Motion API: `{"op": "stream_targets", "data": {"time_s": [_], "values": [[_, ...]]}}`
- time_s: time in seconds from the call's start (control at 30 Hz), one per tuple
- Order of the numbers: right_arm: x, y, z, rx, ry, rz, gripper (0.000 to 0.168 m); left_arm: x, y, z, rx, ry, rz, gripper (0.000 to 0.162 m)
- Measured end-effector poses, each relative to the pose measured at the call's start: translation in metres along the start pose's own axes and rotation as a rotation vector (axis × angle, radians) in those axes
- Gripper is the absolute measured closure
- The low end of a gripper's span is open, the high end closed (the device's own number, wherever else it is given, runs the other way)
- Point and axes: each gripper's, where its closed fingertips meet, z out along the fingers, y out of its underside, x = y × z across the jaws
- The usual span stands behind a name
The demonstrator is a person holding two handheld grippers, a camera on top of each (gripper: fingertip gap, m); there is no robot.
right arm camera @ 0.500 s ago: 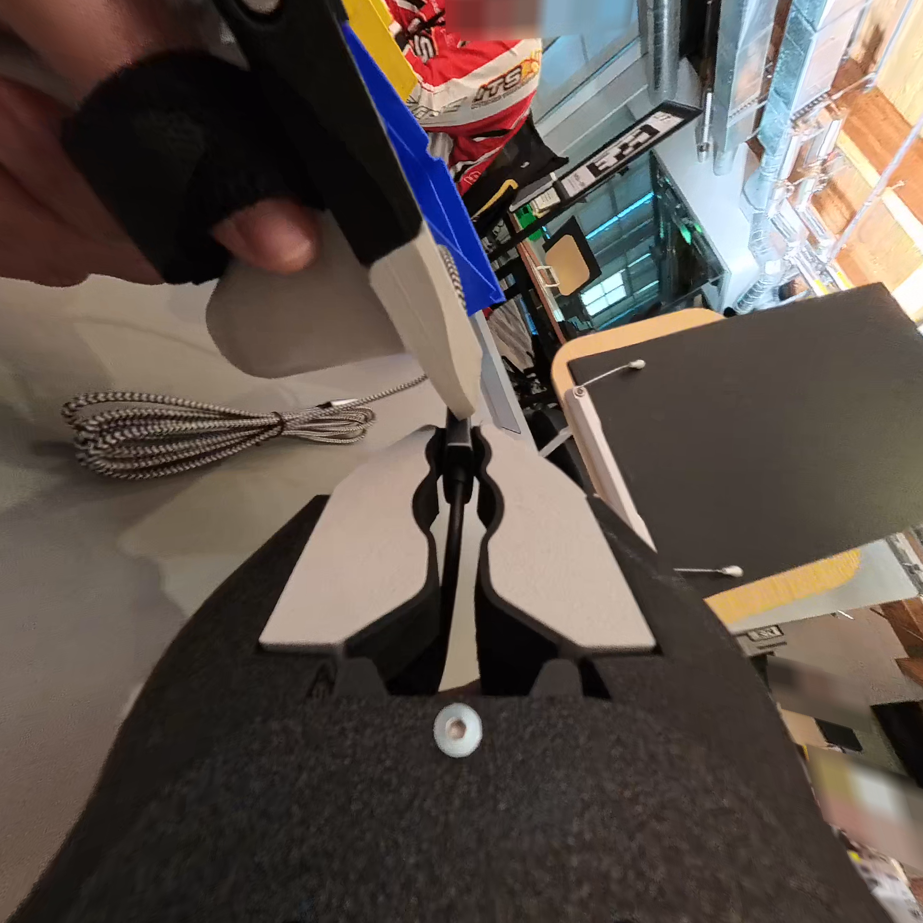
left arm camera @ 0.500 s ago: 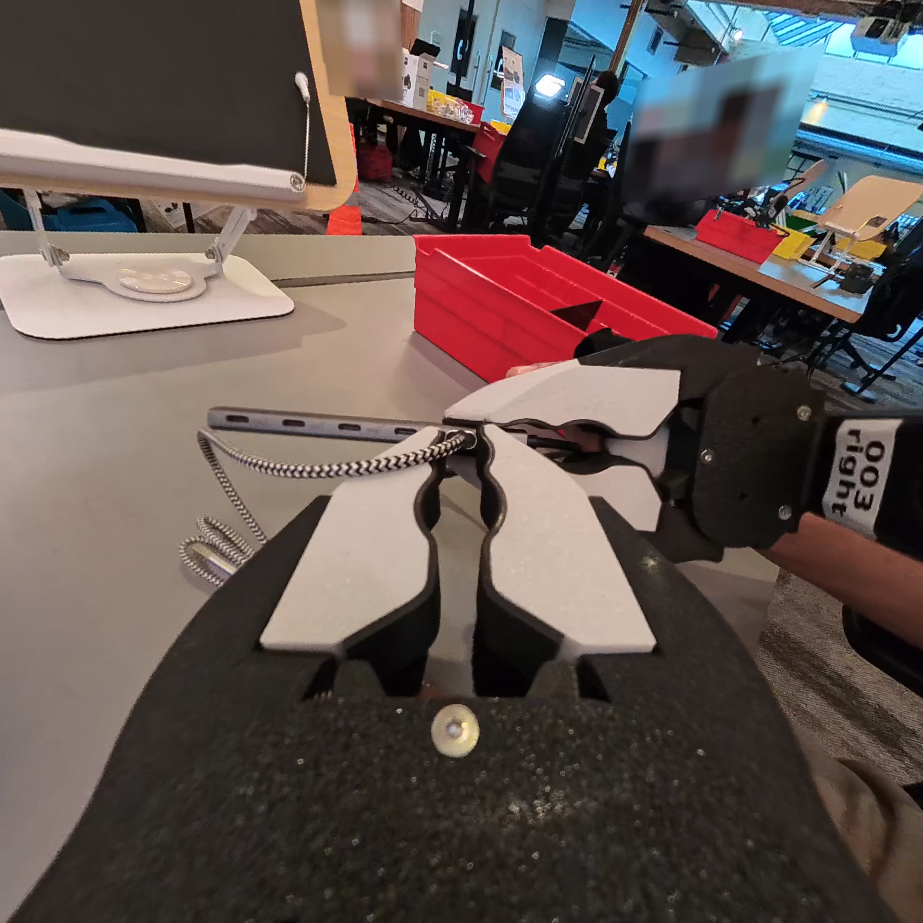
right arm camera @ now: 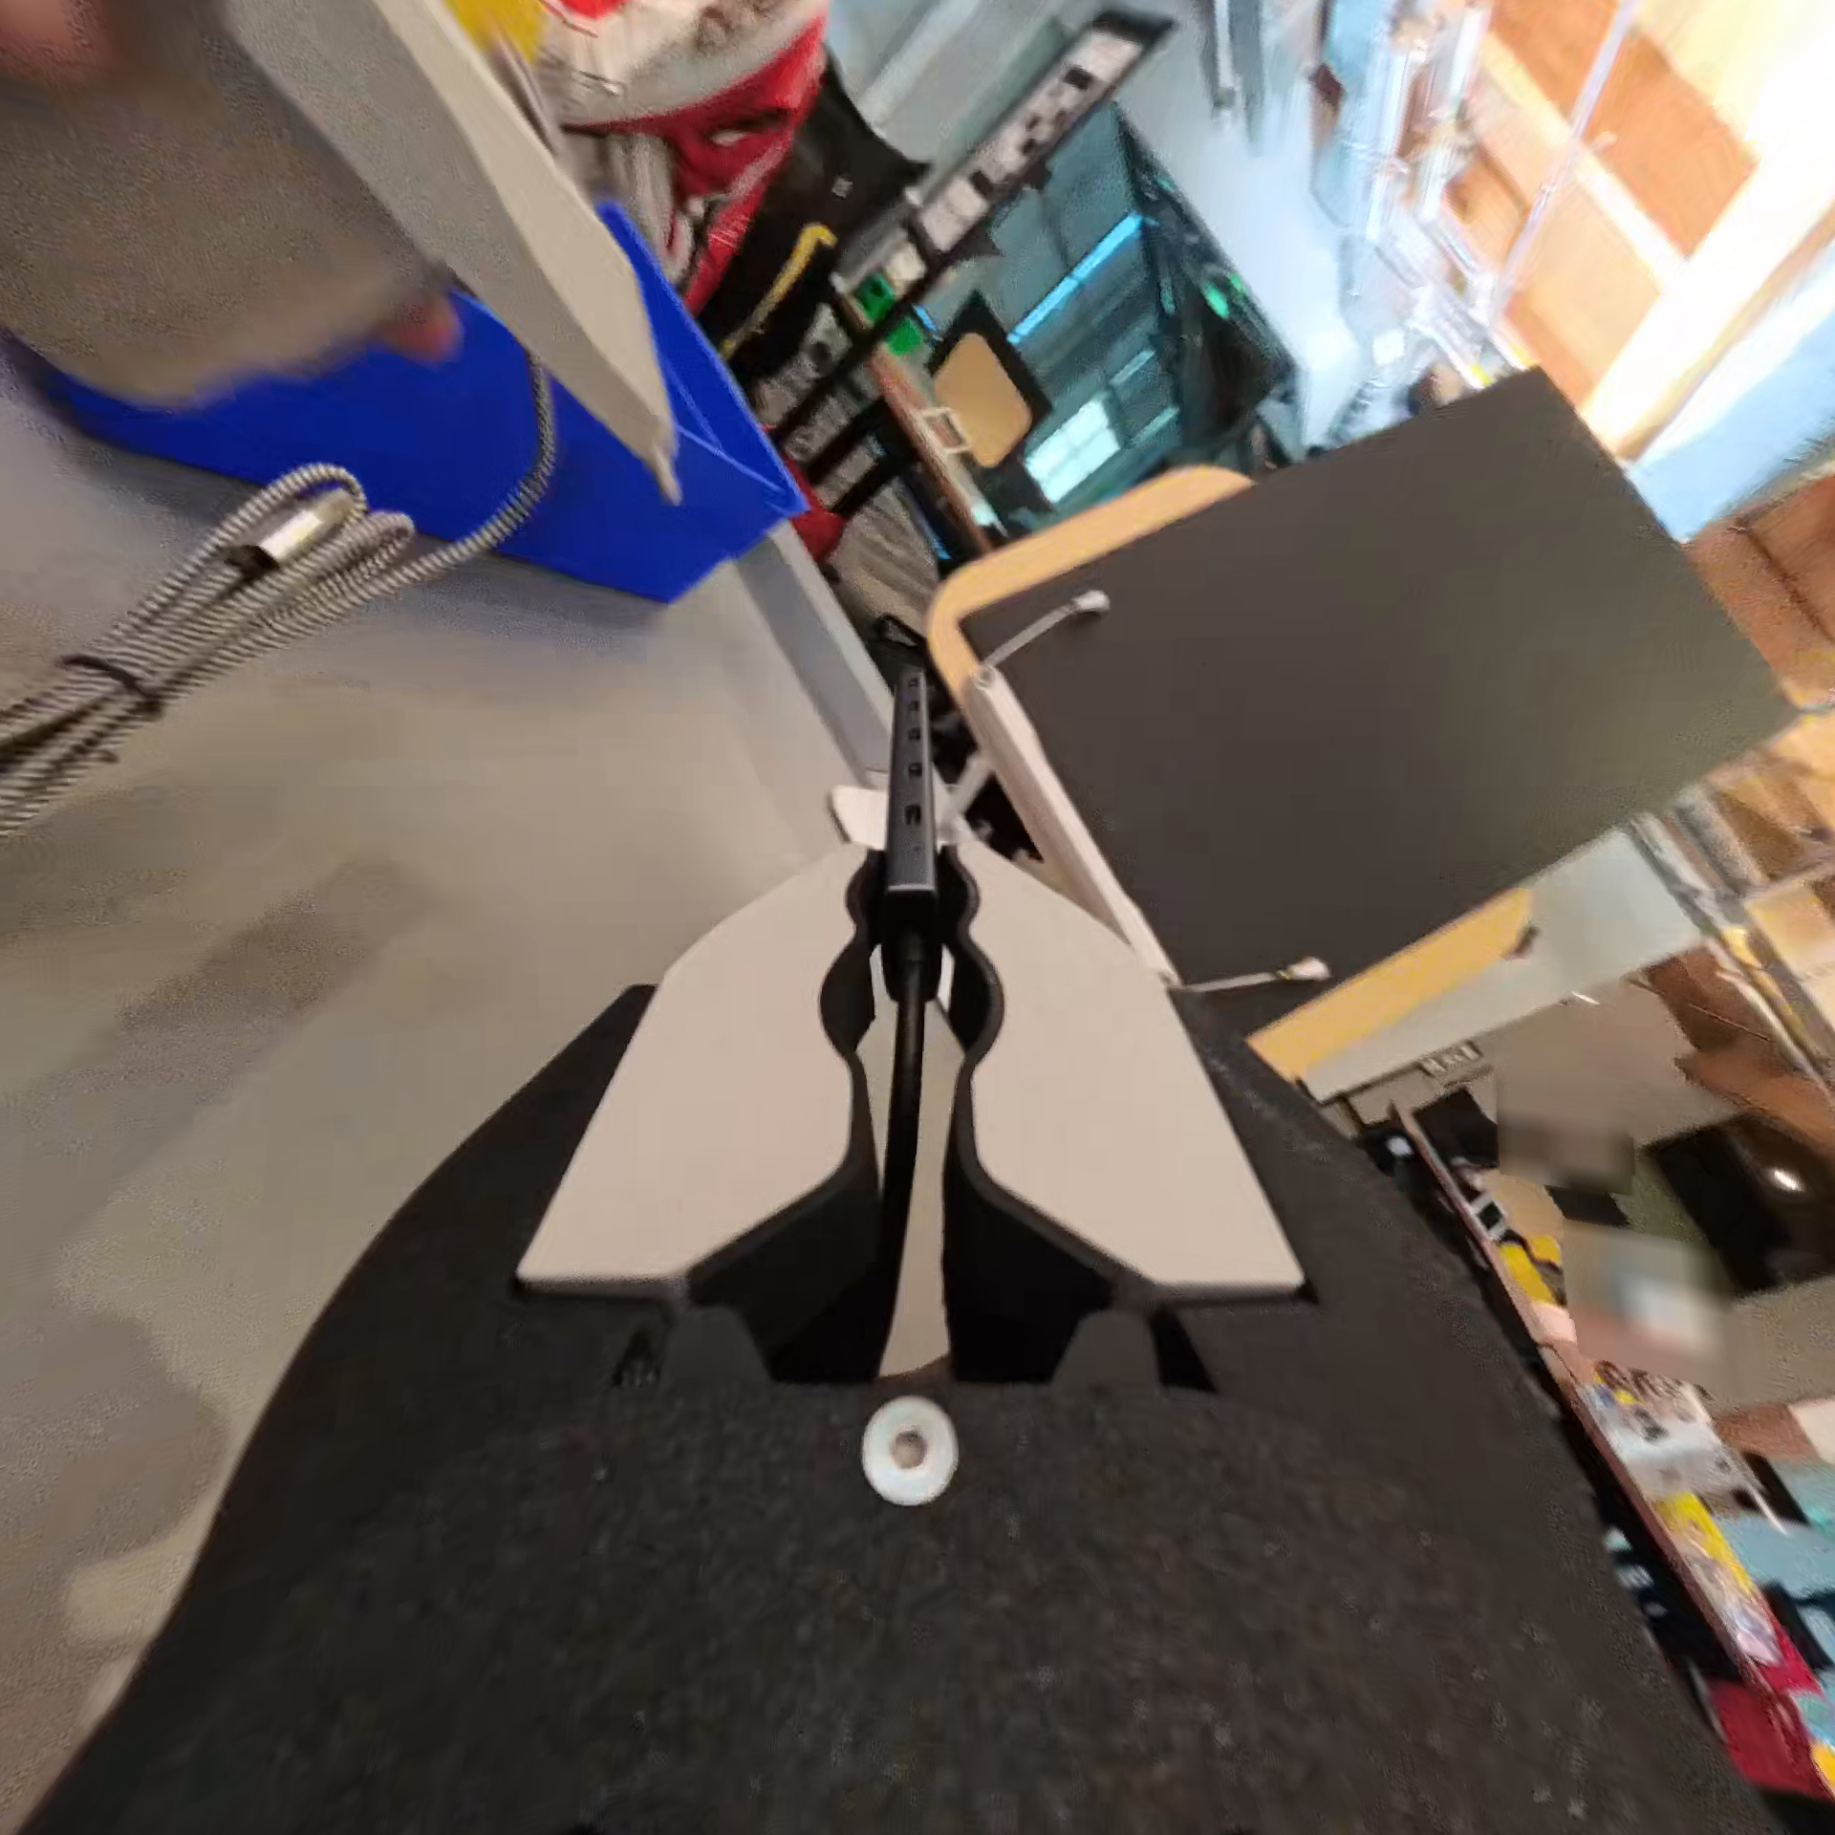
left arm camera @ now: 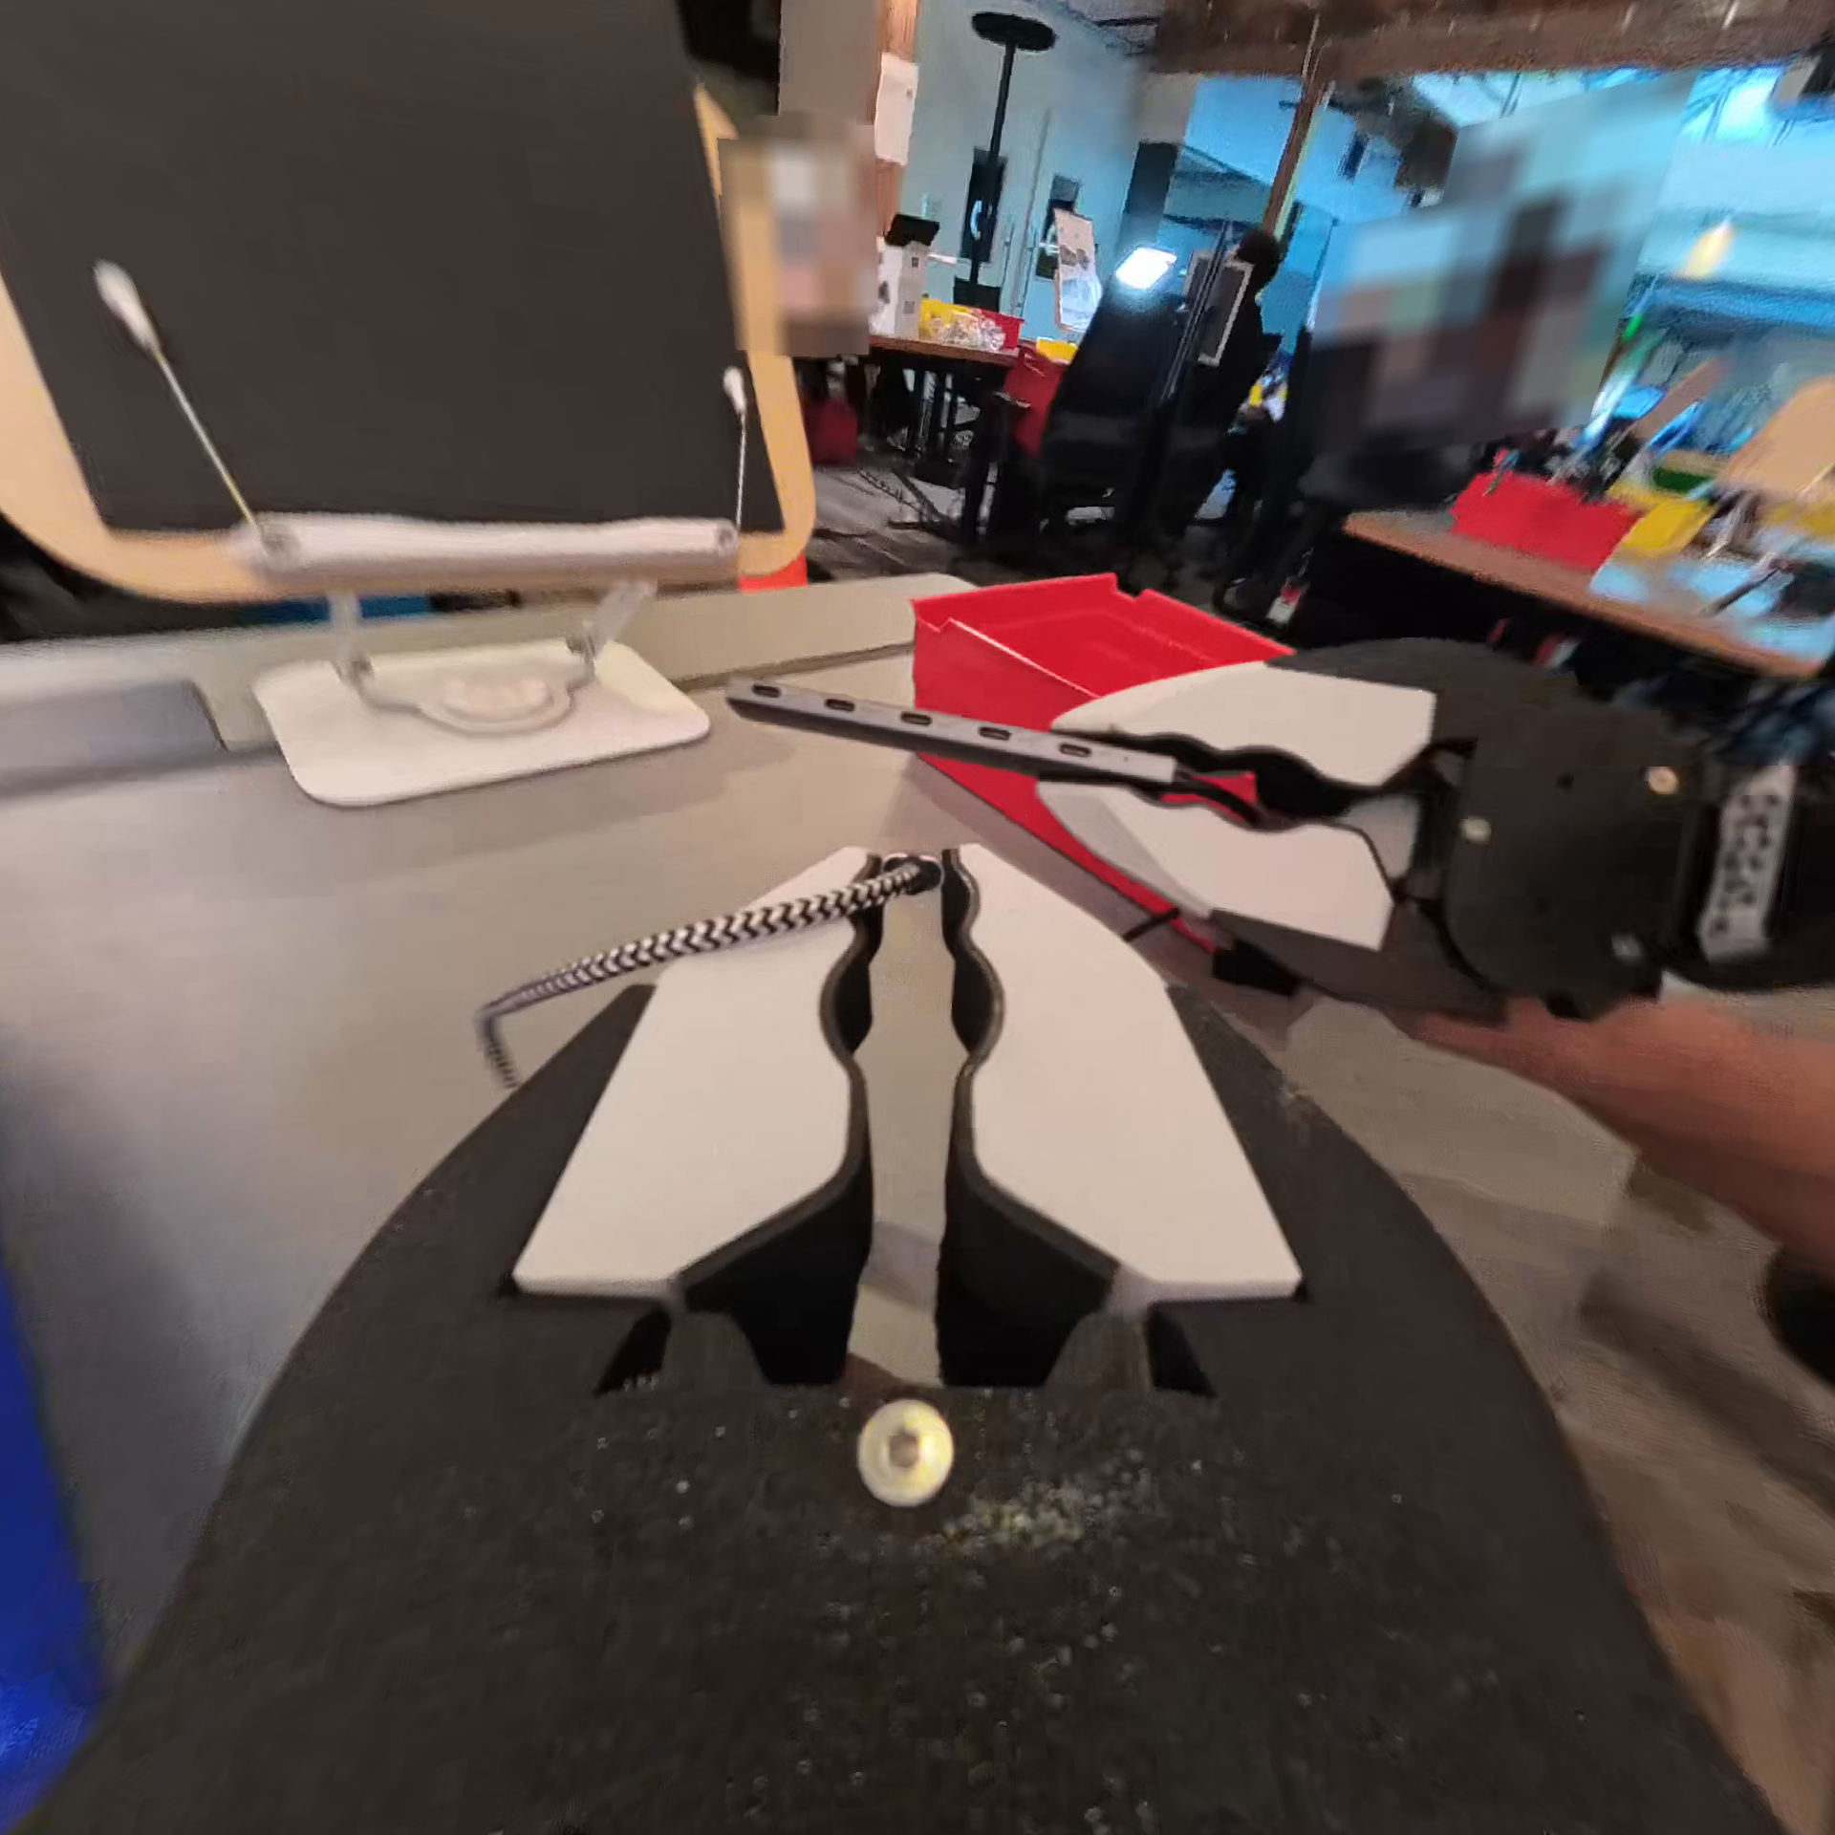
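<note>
My left gripper [left arm camera: 909,866] is shut on the plug end of a black-and-white braided cable [left arm camera: 695,938], which trails off left and down to the grey table [left arm camera: 298,943]. My right gripper [right arm camera: 909,866] is shut on one end of a slim dark grey multi-port hub [right arm camera: 912,775], whose black lead runs back between its fingers. In the left wrist view the right gripper [left arm camera: 1058,760] holds the hub [left arm camera: 923,725] level in the air, above and right of my left fingertips, apart from the plug. The coiled rest of the braided cable [right arm camera: 199,586] lies on the table.
A red bin [left arm camera: 1072,645] stands behind the hub. A blue bin [right arm camera: 596,496] stands by the cable coil. A white stand [left arm camera: 477,715] with a black board [left arm camera: 397,248] on it sits at the back left. Other desks and chairs are beyond the table. The tips of one gripper are about 8 cm away from the tips of the other.
The hub has come up off the table in the right gripper. The two grippers have drawn apart, and the left gripper has kept the cable end.
</note>
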Motion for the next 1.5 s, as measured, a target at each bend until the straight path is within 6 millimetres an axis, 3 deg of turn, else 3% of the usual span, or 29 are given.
{"op": "stream_targets", "data": {"time_s": [0.13, 0.33, 0.4, 0.53, 0.6, 0.63, 0.7, 0.8, 1.0, 1.1, 1.23, 1.4, 1.5], "values": [[-0.017, 0.011, 0.004, -0.014, -0.077, 0.043, 0.158, -0.005, 0.037, 0.007, -0.117, 0.037, -0.105, 0.151], [0.023, 0.012, -0.006, 0.027, -0.081, 0.192, 0.158, 0.009, 0.061, 0.006, -0.192, 0.060, -0.043, 0.151], [0.066, 0.005, -0.013, 0.046, -0.026, 0.201, 0.158, 0.015, 0.063, 0.005, -0.203, 0.078, -0.040, 0.151], [0.196, 0.003, -0.040, 0.174, 0.109, 0.365, 0.158, 0.020, 0.070, 0.000, -0.217, 0.092, -0.049, 0.151], [0.246, 0.020, -0.045, 0.253, 0.131, 0.405, 0.158, 0.022, 0.071, -0.003, -0.220, 0.091, -0.036, 0.151], [0.259, 0.038, -0.040, 0.265, 0.094, 0.428, 0.158, 0.023, 0.072, -0.004, -0.223, 0.089, -0.018, 0.151], [0.259, 0.091, -0.019, 0.196, -0.056, 0.571, 0.158, 0.025, 0.072, -0.005, -0.223, 0.081, 0.029, 0.151], [0.241, 0.164, -0.003, 0.050, -0.175, 0.681, 0.158, 0.029, 0.070, -0.005, -0.214, 0.096, 0.039, 0.151], [0.192, 0.250, -0.010, -0.333, -0.388, 0.484, 0.159, 0.030, 0.077, -0.004, -0.231, 0.109, 0.023, 0.151], [0.165, 0.278, -0.016, -0.463, -0.525, 0.449, 0.158, 0.036, 0.082, -0.001, -0.246, 0.127, 0.019, 0.151], [0.159, 0.295, -0.010, -0.581, -0.586, 0.367, 0.158, 0.041, 0.086, 0.001, -0.259, 0.135, 0.027, 0.151], [0.173, 0.333, -0.003, -0.846, -0.539, 0.138, 0.139, 0.044, 0.084, -0.001, -0.259, 0.134, 0.037, 0.151], [0.180, 0.322, -0.001, -0.890, -0.482, 0.127, 0.120, 0.045, 0.081, -0.004, -0.258, 0.135, 0.047, 0.151]]}}
